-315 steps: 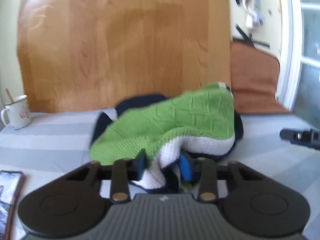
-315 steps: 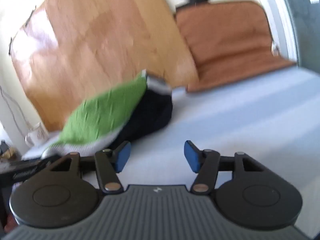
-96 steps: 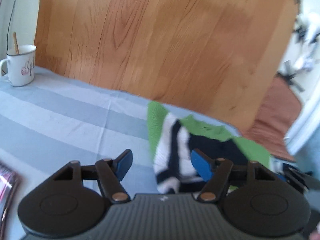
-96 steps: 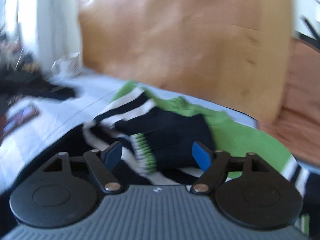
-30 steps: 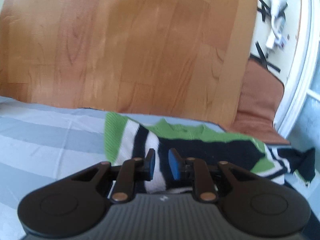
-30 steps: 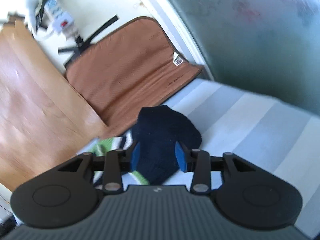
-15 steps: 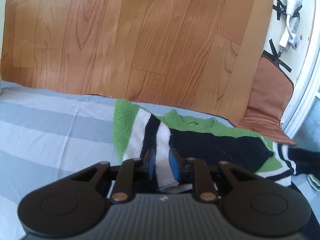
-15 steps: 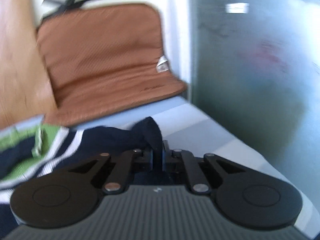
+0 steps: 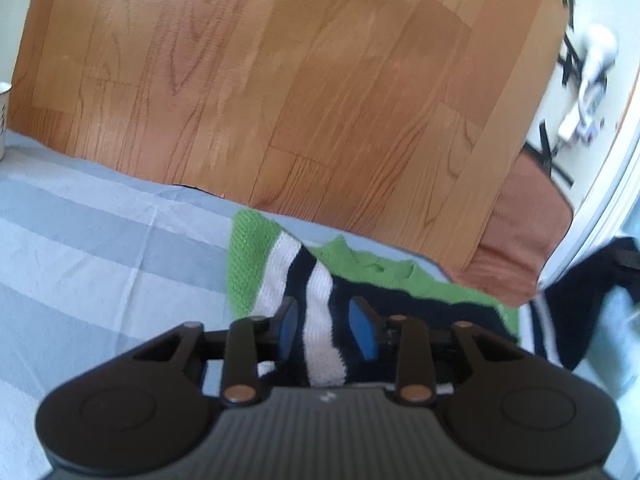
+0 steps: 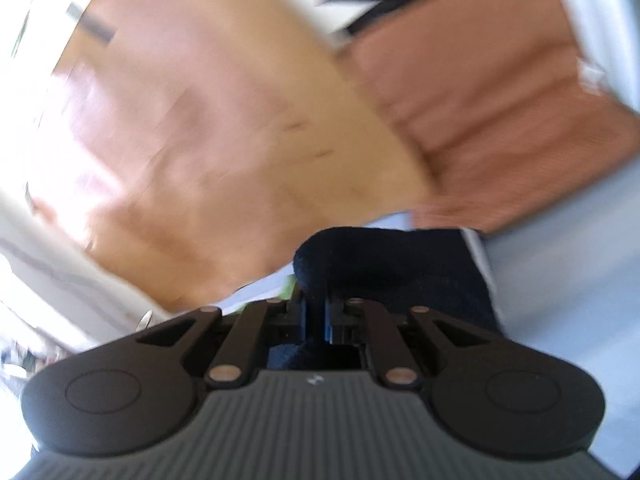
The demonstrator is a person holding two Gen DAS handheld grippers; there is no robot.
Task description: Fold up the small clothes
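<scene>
A small knitted sweater (image 9: 276, 272) in green, white and navy stripes lies on the grey striped cloth (image 9: 100, 240). My left gripper (image 9: 327, 334) is open, its blue pads either side of the folded striped sleeve at the sweater's left end. My right gripper (image 10: 316, 314) is shut on the navy sleeve end (image 10: 384, 260) and holds it lifted; that raised sleeve shows at the right of the left wrist view (image 9: 580, 304). The right wrist view is blurred by motion.
A wood-pattern board (image 9: 280, 80) leans upright behind the sweater. A brown cushion (image 9: 524, 236) lies at the back right by a white door frame. A mug's edge (image 9: 3, 120) shows at far left.
My left gripper has opened and let go of the striped sleeve. My right gripper, shut on the navy sleeve end, has swung up and leftward towards the board.
</scene>
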